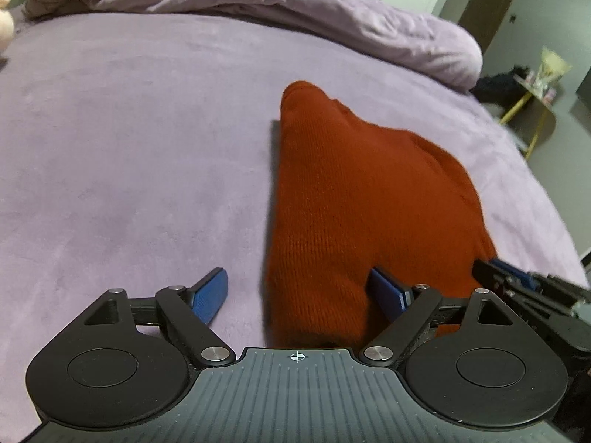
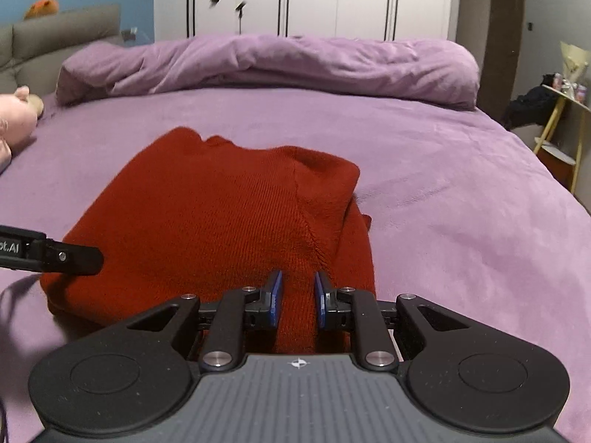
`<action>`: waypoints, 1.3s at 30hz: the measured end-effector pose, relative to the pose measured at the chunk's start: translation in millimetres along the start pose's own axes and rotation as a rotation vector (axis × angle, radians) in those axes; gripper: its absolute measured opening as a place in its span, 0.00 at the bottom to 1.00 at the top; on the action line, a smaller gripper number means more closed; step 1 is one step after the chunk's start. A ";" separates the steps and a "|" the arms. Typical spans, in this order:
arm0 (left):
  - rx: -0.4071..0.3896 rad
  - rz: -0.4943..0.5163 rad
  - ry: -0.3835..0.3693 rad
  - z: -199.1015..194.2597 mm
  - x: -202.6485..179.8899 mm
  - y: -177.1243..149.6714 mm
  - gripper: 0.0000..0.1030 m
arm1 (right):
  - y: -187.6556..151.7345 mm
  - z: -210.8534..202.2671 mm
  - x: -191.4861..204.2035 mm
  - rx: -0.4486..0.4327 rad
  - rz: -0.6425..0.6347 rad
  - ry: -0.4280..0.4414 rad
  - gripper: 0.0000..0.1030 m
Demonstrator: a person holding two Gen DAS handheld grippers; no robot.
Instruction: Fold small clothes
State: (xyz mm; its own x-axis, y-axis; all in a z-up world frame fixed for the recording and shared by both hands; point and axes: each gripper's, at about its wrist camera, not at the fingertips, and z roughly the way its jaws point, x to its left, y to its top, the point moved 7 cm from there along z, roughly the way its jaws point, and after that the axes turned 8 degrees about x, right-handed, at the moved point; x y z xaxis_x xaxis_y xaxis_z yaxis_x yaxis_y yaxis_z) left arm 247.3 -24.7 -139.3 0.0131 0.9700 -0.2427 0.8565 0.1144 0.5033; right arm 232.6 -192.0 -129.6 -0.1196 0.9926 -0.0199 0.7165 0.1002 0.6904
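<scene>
At my far left a pale soft toy (image 2: pixel 16 118) sat at the edge of the bed (image 1: pixel 129 140), well clear of the work, so I had bare purple cover to fold on. The bunched duvet (image 2: pixel 277 62) lay pushed back along the far side for the same reason.

My left gripper (image 1: pixel 299 297) had its jaws spread wide. One blue pad (image 1: pixel 210 295) stood over bare cover; the other lay against the near hem of the red knitted garment (image 1: pixel 362 192), pressing nothing. I judged that side let go, so the cloth could settle where I wanted the edge.

The garment lay in the middle of the bed, near me, its far part already doubled into a thick hump with a soft ridge on top.

My right gripper (image 2: pixel 297 297) was nearly closed, pinching a raised fold of the red knit between its pads. I held that corner so the layer stayed lined up while it came down. To my right, a side table (image 2: pixel 565 99) stood off the bed, out of the way.
</scene>
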 end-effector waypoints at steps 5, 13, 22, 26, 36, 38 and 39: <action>0.074 0.060 0.078 -13.2 -6.0 -23.0 0.86 | -12.2 -22.3 4.3 0.074 -0.021 -0.028 0.27; 0.089 0.094 0.119 -59.9 -19.7 -62.1 0.91 | -75.0 -89.7 14.0 0.336 0.154 0.116 0.70; 0.086 0.101 0.215 -83.9 -19.2 -46.8 0.94 | -45.6 -108.2 18.4 0.350 0.115 -0.010 0.86; 0.076 0.069 0.176 -94.9 -17.3 -40.2 0.94 | -32.5 -110.1 22.8 0.344 0.136 -0.003 0.86; 0.140 0.098 0.170 -88.0 -22.2 -38.2 0.94 | -21.4 -101.5 20.7 0.387 0.171 -0.056 0.86; 0.147 0.097 0.172 -85.6 -22.8 -38.0 0.94 | -20.6 -101.7 20.3 0.384 0.166 -0.066 0.86; 0.152 0.093 0.171 -84.4 -22.7 -37.8 0.94 | -19.8 -102.0 20.3 0.385 0.163 -0.069 0.86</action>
State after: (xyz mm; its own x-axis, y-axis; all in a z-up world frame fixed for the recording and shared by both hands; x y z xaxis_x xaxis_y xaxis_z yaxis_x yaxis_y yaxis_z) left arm 171.0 -33.0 -82.8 0.0189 0.9986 -0.0504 0.9237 0.0019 0.3830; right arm 145.9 -180.8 -70.0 0.0537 0.9985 0.0097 0.9281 -0.0535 0.3685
